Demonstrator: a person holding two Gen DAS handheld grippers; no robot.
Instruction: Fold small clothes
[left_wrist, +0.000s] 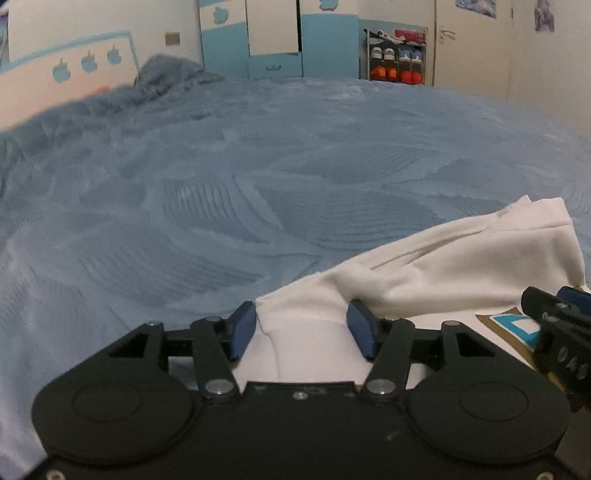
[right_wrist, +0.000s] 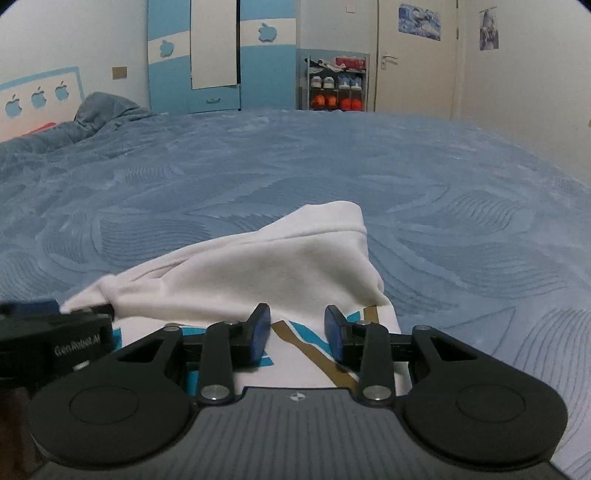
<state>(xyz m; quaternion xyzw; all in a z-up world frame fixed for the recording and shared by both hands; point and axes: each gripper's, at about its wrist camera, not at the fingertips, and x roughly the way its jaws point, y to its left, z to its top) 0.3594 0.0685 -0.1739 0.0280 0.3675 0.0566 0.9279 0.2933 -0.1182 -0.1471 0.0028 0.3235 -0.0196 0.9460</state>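
Site: a bed with a blue patterned cover; one white garment lies on its near side, directly ahead of both grippers.

Garment condition: part-folded. The far portion is turned back over the near portion, so a doubled layer with a rounded fold edge sits on top. The near portion lies flat and shows a teal and brown print. In the left wrist view the doubled layer runs off to the right, with loose creases along its length and an uneven far corner. Judged: one fold is made but not squared up; at least one more fold and a smoothing remain before the piece counts as done. Which part of the garment is a sleeve or hem cannot be told from these views.

Left gripper: fingers spread apart, white cloth lying between them, nothing clamped. It sits low over the garment's left edge.

Right gripper: fingers likewise parted, straddling the print, holding nothing. It sits just beside the left gripper, each visible at the margin of the other's view.

Other garments: none seen on the bed in either view. A crumpled blue blanket lies at the far left, well apart.
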